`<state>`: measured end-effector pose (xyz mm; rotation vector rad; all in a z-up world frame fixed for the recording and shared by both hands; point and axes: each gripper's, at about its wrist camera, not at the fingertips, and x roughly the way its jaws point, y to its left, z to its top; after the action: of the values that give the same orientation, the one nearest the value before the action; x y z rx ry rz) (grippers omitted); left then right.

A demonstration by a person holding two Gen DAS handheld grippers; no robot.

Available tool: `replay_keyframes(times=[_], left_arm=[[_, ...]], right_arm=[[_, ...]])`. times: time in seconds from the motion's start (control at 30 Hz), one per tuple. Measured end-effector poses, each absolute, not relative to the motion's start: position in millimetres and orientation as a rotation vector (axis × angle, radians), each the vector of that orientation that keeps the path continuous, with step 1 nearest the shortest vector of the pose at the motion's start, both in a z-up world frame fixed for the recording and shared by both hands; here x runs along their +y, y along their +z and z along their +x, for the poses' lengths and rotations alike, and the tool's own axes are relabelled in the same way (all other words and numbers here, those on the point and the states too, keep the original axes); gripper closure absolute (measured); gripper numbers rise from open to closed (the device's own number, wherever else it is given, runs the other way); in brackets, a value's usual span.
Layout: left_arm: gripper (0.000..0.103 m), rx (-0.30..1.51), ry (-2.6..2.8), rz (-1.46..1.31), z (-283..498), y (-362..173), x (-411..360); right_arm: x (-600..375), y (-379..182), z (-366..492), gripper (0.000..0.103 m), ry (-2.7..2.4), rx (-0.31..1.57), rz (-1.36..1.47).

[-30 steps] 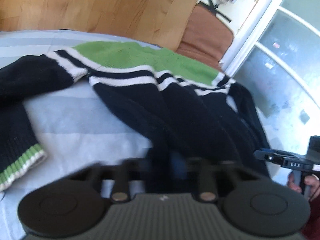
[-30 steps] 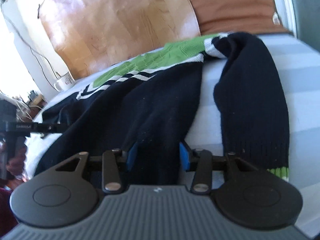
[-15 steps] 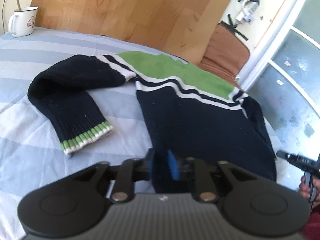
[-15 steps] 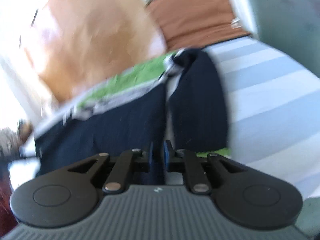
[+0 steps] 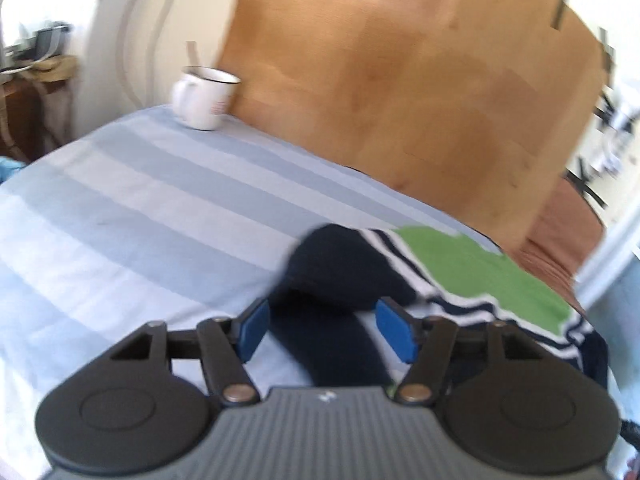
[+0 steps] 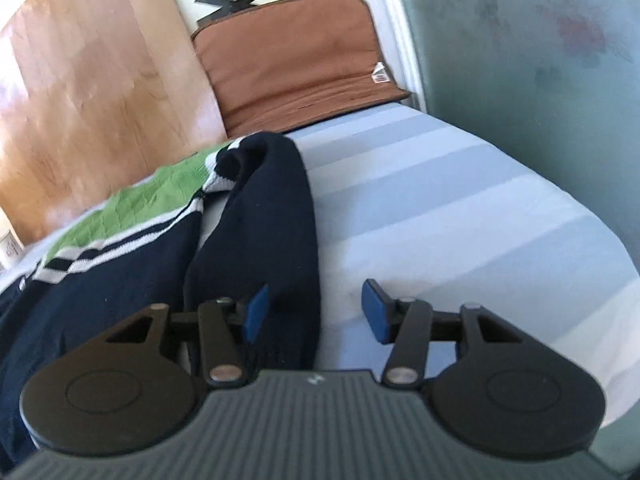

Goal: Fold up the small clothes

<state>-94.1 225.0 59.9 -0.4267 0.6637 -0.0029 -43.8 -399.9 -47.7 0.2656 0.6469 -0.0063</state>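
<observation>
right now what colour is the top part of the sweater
Green, edged by white and navy stripes; the sweater shows it best in the left wrist view.

Left of the sweater I have bare striped sheet up to the mug; the wooden headboard blocks beyond.

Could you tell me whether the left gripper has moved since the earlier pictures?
Yes. The left gripper has swung left: the white mug has come toward the view's middle. Its jaws have just been opening, with the sweater's dark sleeve loose between them.
</observation>
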Motion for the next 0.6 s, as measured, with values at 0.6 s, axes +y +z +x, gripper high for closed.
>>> replay_keyframes(times=[0.6], left_arm=[[0.031,0.717,-0.002,-0.498,-72.3,27.8,239.3]], right_arm=[[-457.9,3.7,12.6,0.076,-0.234,0.521,0.252]])
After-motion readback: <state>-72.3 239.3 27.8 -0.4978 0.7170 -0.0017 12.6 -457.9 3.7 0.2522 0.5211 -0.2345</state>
